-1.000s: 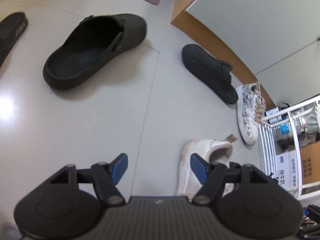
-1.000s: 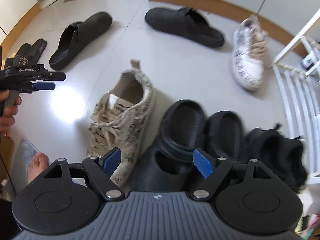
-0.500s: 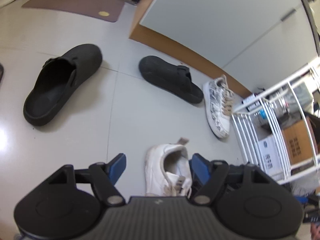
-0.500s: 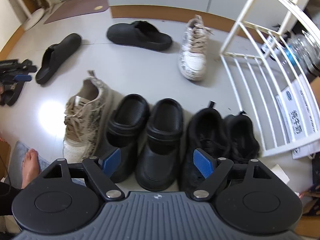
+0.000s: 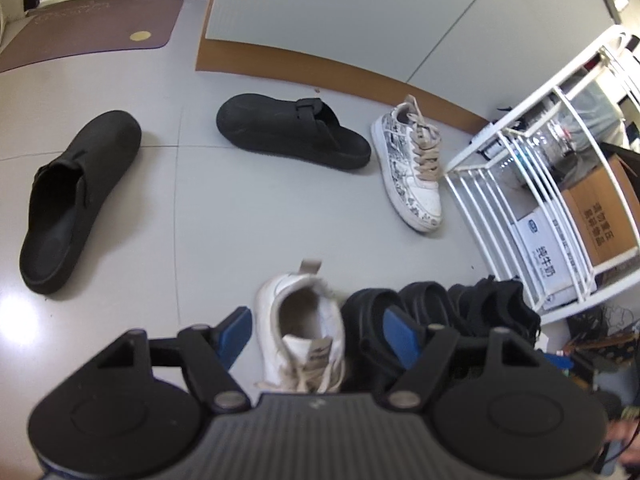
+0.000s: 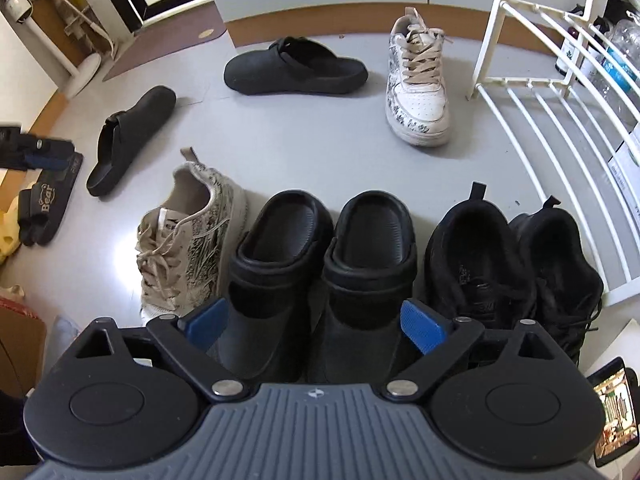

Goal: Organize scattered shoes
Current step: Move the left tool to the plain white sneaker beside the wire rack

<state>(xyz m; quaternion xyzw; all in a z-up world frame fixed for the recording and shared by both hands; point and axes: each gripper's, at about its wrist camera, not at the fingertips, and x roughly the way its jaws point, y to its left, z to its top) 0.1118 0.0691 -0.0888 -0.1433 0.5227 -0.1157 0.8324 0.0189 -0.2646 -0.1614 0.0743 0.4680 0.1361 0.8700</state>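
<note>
A row stands on the grey floor: a patterned white sneaker [image 6: 188, 236], two black clogs [image 6: 324, 256] and two black trainers [image 6: 516, 264]. Its matching sneaker [image 6: 416, 80] lies apart by the wall, also in the left wrist view [image 5: 412, 168]. Two black mules lie loose: one [image 6: 292, 68] near the wall, one [image 6: 128, 136] to the left. My right gripper [image 6: 316, 320] is open and empty above the clogs. My left gripper [image 5: 316, 332] is open and empty above the row's sneaker [image 5: 304, 328].
A white wire rack [image 6: 560, 92] with bottles and boxes stands on the right. Dark sandals [image 6: 44, 200] lie at the far left. A brown mat [image 5: 84, 36] lies by the door. A wood-edged cabinet [image 5: 320, 12] stands behind the shoes.
Both grippers have pulled back and up, so more of the floor and shoe row shows. The left gripper has swung right toward the row. No shoe has moved.
</note>
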